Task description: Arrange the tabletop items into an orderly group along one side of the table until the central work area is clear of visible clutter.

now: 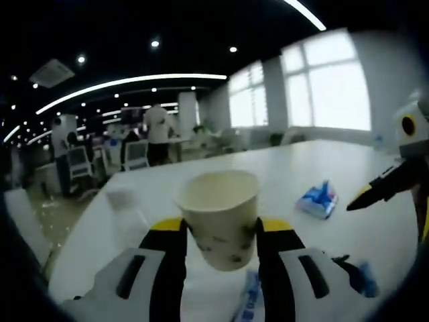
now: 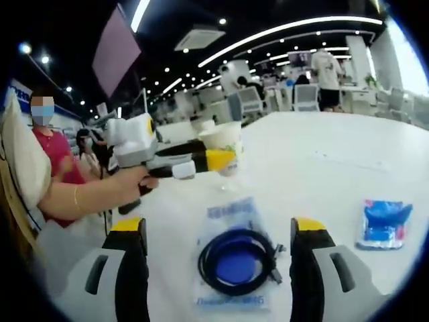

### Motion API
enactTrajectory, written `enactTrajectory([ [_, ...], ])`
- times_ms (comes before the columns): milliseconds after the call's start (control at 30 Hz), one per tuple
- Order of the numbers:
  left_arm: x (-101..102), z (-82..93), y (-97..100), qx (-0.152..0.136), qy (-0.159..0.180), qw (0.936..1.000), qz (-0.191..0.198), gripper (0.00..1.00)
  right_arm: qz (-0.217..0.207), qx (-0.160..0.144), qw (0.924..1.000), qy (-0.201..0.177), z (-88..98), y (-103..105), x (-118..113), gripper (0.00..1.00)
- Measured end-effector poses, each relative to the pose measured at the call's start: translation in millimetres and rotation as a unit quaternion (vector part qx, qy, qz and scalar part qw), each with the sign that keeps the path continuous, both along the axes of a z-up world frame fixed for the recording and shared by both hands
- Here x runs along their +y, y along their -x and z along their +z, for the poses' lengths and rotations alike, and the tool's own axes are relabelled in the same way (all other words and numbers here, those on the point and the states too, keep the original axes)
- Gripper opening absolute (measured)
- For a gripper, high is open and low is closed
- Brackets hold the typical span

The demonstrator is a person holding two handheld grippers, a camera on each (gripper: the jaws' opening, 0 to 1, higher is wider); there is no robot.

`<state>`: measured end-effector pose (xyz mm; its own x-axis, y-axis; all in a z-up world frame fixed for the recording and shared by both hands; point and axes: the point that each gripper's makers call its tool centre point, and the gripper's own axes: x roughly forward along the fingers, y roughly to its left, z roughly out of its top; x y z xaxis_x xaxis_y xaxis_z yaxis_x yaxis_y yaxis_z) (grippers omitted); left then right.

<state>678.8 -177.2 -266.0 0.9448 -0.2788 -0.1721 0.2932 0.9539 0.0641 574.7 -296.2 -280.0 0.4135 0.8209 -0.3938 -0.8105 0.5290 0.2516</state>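
We've got the cup (image 1: 220, 218) clamped in the left gripper (image 1: 221, 251), lifted over the table (image 1: 322, 164). The right gripper (image 2: 219, 265) is spread wide over the bagged cable (image 2: 234, 260); blue packet (image 2: 383, 223) at 3 o'clock. Next: park the cup at the edge. The bag's print is unreadable.

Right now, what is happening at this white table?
A person is tidying the table with two hand-held grippers. The left gripper is shut on a paper cup and holds it above the white table. The right gripper is open, with a clear bag holding a coiled black cable lying between its jaws on the table. A small blue packet lies further to the side.
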Motion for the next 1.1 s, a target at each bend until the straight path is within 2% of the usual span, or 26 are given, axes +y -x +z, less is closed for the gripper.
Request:
enactTrajectory([
  [433,10.8,-25.6,-16.1,0.012,0.000,0.9995,0.030,0.38,-0.004,0.017,0.9996,0.021,-16.7,0.0,-4.6,0.86],
  [533,11.5,-32.2,-17.7,0.015,-0.013,0.9992,0.035,0.38,-0.005,0.023,0.9994,0.025,-20.6,0.4,-5.0,0.86],
  [667,11.5,-39.6,-19.6,0.020,-0.010,0.9990,0.038,0.38,-0.006,0.028,0.9991,0.030,-23.9,0.3,-7.3,0.85],
  [700,14.5,-42.3,-20.5,0.021,-0.021,0.9985,0.045,0.38,-0.007,0.028,0.9991,0.030,-24.1,-0.1,-7.8,0.85],
  [1100,11.6,-60.1,-25.2,0.032,-0.002,0.9985,0.045,0.38,-0.015,0.038,0.9984,0.038,-30.4,-0.7,-12.2,0.84],
])
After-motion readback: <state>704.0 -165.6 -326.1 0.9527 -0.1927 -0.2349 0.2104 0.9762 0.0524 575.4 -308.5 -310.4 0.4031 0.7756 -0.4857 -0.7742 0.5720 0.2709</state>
